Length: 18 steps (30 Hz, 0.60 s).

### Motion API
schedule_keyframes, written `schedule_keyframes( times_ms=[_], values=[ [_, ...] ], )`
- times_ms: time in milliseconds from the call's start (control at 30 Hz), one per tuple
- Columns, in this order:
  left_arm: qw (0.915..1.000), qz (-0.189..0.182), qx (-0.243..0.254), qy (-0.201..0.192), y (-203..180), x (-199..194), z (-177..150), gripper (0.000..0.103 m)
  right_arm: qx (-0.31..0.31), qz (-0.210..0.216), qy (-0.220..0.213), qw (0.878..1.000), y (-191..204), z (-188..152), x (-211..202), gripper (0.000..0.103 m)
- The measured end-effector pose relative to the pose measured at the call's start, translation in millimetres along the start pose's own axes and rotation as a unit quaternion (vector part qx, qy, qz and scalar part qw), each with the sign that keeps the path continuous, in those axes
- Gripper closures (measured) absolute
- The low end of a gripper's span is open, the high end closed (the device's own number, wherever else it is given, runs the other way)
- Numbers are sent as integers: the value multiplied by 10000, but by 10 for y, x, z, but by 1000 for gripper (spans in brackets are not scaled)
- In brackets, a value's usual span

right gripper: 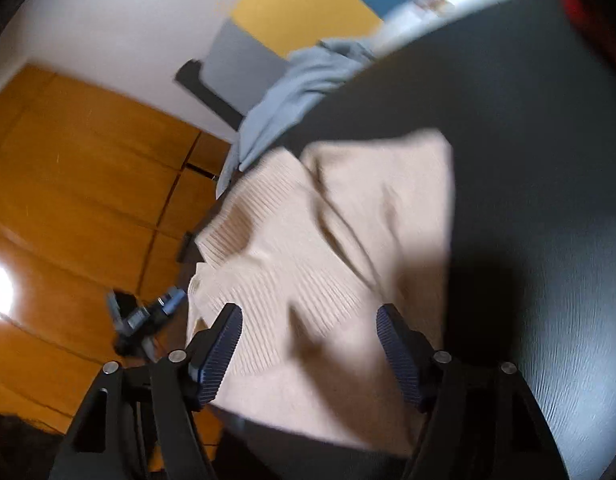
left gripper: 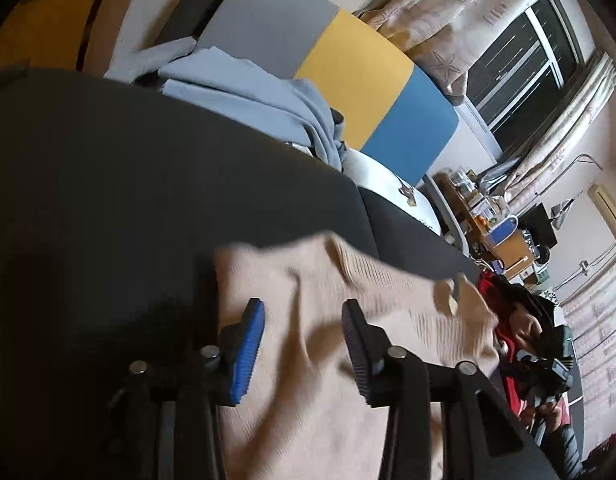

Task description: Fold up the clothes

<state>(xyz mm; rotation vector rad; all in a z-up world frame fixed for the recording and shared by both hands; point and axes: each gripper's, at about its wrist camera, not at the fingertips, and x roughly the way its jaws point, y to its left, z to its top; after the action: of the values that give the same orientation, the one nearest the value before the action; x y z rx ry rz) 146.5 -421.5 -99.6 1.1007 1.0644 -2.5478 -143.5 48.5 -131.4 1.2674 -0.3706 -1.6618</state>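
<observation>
The left black hand-held gripper [left gripper: 304, 344] with blue ribbed pads has its jaws spread apart. The right black hand-held gripper [right gripper: 309, 350] likewise gapes wide, gripping nothing.

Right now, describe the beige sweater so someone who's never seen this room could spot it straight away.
Find the big dark table; the beige sweater lies on it near its edge, below both open tongs. A blue-grey garment is heaped farther back on the same table. The sweater is the only ribbed knit, pale tan against the black surface.
</observation>
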Motion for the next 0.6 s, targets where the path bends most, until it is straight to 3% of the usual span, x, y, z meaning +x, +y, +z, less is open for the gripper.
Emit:
schedule_keyframes(
  times_ms=[100,233,400,467,500,533,567,600],
  values=[
    [9999,84,120,0,-38,-9,190,60,-674,-266,-71,9973,310,344,180,25],
    [9990,25,222,377,-47,168,177,59,-1118,-639,111,9916,426,765,537,25],
    [9956,-59,346,867,-56,401,147,61,-1288,-1213,600,9824,296,911,814,29],
    [9953,-42,335,907,-46,427,138,67,-1273,-1209,853,9808,207,915,910,40],
    [9962,1,288,818,-32,393,136,88,-1291,-1195,950,9798,204,905,934,45],
    [9970,45,240,730,-18,359,134,101,-1339,-1192,1043,9782,212,890,961,62],
    [9977,88,192,641,-4,325,133,101,-1490,-1228,1126,9747,263,857,996,84],
    [9983,132,145,552,10,291,131,101,-1640,-1264,1207,9708,314,823,1031,94]
  ],
)
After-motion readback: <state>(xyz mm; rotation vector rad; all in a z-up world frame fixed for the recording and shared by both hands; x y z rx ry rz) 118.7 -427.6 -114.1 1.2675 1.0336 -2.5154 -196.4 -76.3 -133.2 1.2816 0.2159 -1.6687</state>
